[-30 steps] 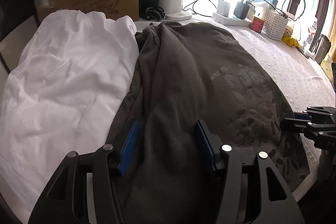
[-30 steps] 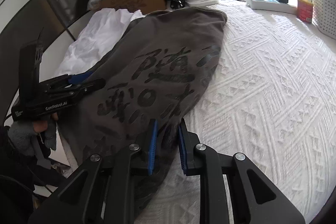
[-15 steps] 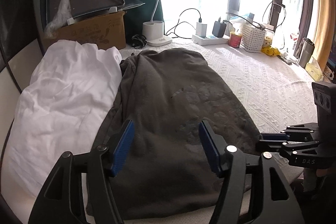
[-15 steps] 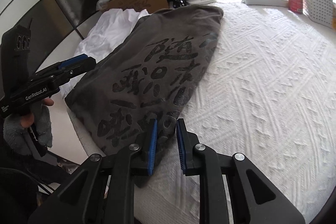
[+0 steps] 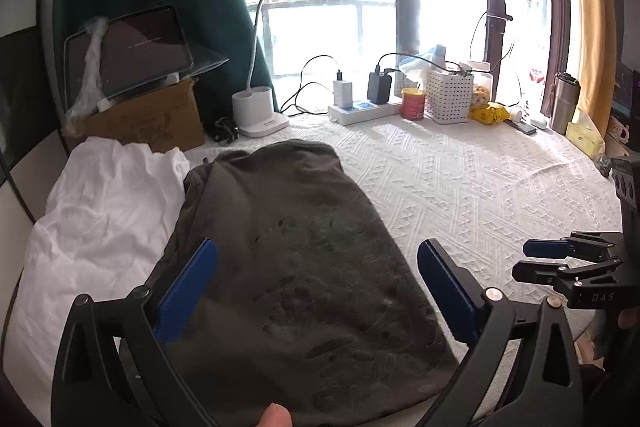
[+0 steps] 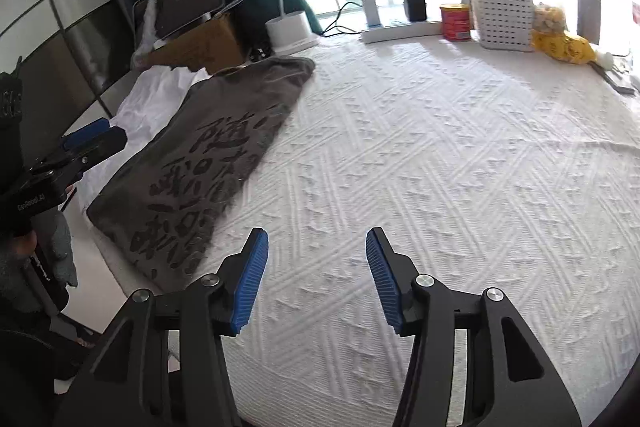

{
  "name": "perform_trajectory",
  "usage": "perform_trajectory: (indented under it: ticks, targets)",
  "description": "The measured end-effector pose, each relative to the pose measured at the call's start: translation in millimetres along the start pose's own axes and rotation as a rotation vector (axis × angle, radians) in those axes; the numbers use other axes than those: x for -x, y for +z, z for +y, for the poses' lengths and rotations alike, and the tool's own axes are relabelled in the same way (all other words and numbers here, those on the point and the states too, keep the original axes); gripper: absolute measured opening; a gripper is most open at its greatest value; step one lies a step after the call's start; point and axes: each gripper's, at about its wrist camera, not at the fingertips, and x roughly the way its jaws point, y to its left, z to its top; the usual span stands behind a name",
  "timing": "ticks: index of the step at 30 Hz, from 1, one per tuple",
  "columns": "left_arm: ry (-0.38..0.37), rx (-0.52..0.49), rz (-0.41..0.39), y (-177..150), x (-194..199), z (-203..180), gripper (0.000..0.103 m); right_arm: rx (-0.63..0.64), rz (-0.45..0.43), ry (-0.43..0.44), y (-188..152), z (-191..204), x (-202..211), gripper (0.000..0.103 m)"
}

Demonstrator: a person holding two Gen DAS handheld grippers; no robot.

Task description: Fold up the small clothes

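Observation:
A folded dark grey garment (image 5: 280, 211) with printed characters lies on the white textured bedspread (image 5: 480, 187), next to a crumpled white garment (image 5: 100, 211). My left gripper (image 5: 318, 251) hovers above the grey garment's near end; its jaws are opening wide and the pads press on nothing. My right gripper (image 6: 317, 235) hangs over bare bedspread (image 6: 440, 167), to the right of the grey garment (image 6: 208, 155). Its jaws are opening with nothing between them. Each gripper shows in the other's view: the right gripper (image 5: 532, 259) and the left gripper (image 6: 96, 139).
At the back stand a cardboard box (image 5: 148, 119) with a tablet, a white desk lamp (image 5: 260, 111), a power strip (image 5: 360, 107) with chargers, a red can (image 5: 412, 103), a white basket (image 5: 450, 95) and a steel tumbler (image 5: 564, 99). The bed's left edge meets a tiled wall.
Both grippers have drawn back and risen from the grey garment. The right gripper let go of its edge and opened; the left opened wider. The garment lies flat.

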Motion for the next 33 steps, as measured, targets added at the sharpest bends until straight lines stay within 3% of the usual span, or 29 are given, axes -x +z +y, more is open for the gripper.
perform_trajectory:
  ticks: [7,11,17,25,33]
  targets:
    - [-0.077,-0.017,-0.046,18.8,-3.4,-32.3,0.100,-0.070,-0.070,-0.099,3.4,-47.7,32.9,0.054]
    - [-0.098,-0.003,-0.028,29.9,-9.8,-51.0,0.100,-0.095,-0.102,-0.163,7.2,-72.0,52.5,0.054]
    - [-0.187,0.002,-0.044,44.6,-8.7,-78.0,0.100,-0.106,-0.161,-0.242,14.9,-96.6,84.0,0.055]
    - [-0.189,-0.016,-0.165,77.8,15.0,-99.5,0.100,-0.053,-0.228,-0.323,34.7,-106.7,126.6,0.055]
    - [-0.106,-0.065,-0.261,99.1,40.3,-104.4,0.100,0.013,-0.318,-0.402,57.3,-99.1,169.4,0.055]
